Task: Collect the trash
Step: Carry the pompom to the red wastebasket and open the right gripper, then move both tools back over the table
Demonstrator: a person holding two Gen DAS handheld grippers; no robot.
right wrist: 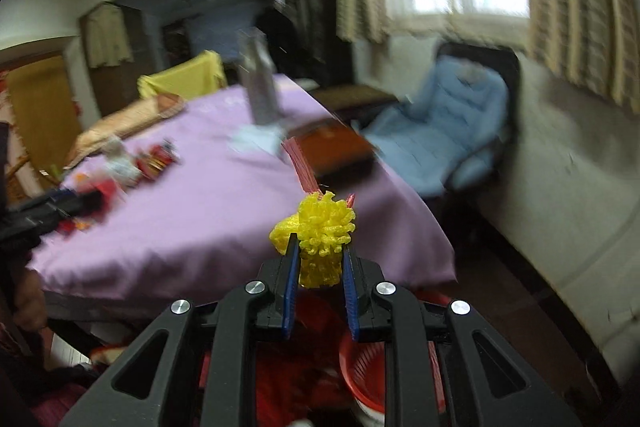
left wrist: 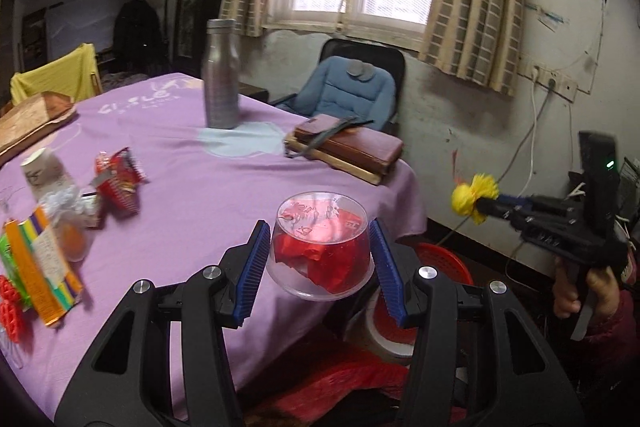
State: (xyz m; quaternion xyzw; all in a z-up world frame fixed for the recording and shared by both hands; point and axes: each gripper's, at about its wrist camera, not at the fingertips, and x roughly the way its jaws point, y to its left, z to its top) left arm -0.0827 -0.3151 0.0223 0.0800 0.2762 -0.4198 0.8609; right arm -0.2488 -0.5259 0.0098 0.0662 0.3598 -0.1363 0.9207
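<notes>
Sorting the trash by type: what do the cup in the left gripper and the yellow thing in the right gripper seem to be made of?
The cup looks like thin clear plastic, glossy: the red scraps inside show through its wall. The yellow thing, pinched by the right gripper, seems to be soft foam netting, matt, judging by its looped, bunched mesh. The left gripper is closed on the cup.

From my right wrist view the whole surface [right wrist: 192, 211] is smeared, so the wrappers [right wrist: 154, 157] at its far side are unreadable. My gripper bodies hide most of the red basket [right wrist: 362, 359], and the left view's edge crops the red mesh [left wrist: 10, 301].
</notes>
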